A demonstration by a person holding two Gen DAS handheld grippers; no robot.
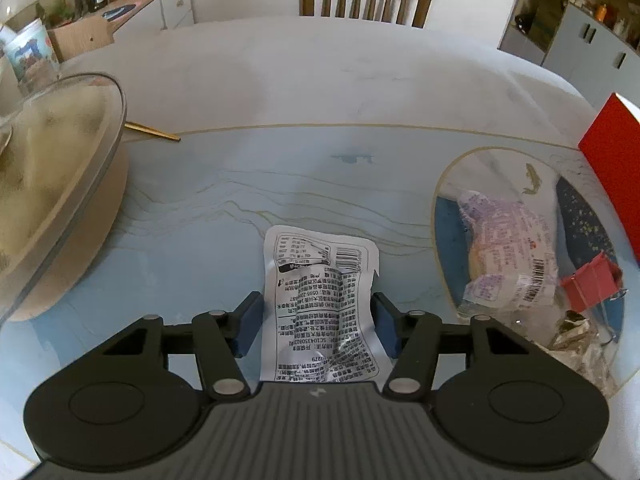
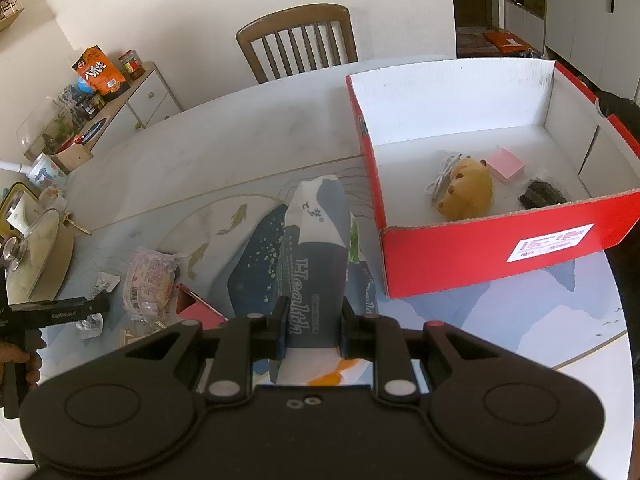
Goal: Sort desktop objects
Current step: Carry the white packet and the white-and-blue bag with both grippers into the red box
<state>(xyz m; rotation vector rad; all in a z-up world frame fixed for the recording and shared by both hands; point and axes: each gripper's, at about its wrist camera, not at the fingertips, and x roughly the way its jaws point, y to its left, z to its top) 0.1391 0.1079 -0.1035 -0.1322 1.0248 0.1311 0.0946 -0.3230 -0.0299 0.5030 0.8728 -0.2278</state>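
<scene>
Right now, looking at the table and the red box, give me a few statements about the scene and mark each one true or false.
1. The right tongs are shut on the blue and white carton. True.
2. The red box is empty. False: it holds a yellow plush toy, a pink pad, a white cable and a dark item.
3. The white snack packet lies between the left tongs' fingers. True.
4. The wooden chair stands on the table. False: it stands behind the table.

One red box (image 2: 480,256) — one wooden chair (image 2: 296,40).
</scene>
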